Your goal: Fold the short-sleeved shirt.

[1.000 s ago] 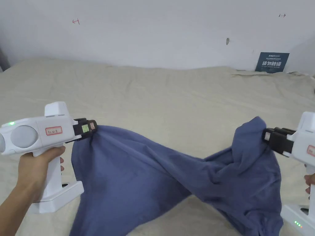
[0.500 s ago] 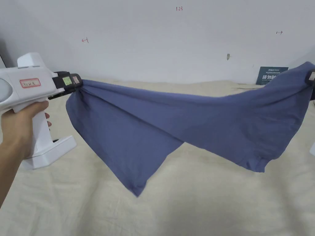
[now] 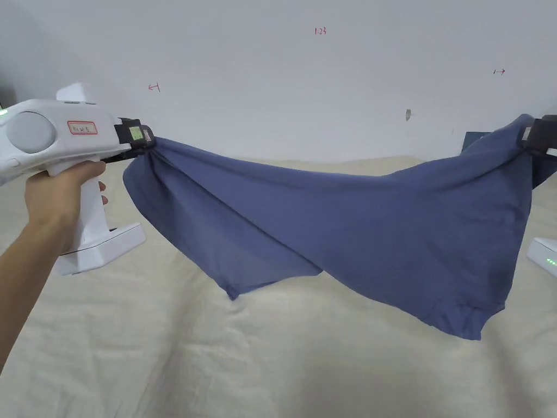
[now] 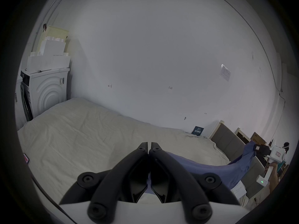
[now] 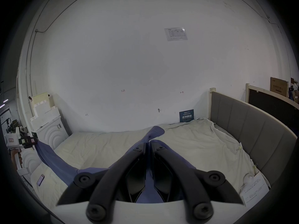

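The blue short-sleeved shirt [image 3: 348, 228] hangs stretched in the air above the bed, twisted near its middle, with two corners drooping low. My left gripper [image 3: 148, 140] is shut on the shirt's left end; in the left gripper view its jaws [image 4: 149, 146] meet with blue cloth [image 4: 202, 169] trailing off to the right. My right gripper [image 3: 525, 136] is shut on the shirt's right end at the picture's edge; in the right gripper view blue fabric [image 5: 153, 133] bulges out past the closed tips [image 5: 148, 144].
The bed's beige sheet [image 3: 272, 354] spreads below. A white wall [image 3: 304, 81] stands behind it, with a dark sign [image 5: 186, 115] leaning at its foot. A grey headboard [image 5: 252, 130] is on the right, a white washing machine [image 4: 47, 90] on the left, a phone [image 5: 40, 179] on the sheet.
Both grippers have lifted the shirt off the bed and pulled it taut between them. Since half a second ago the left hanging corner has swung up and the cloth sags a little lower.
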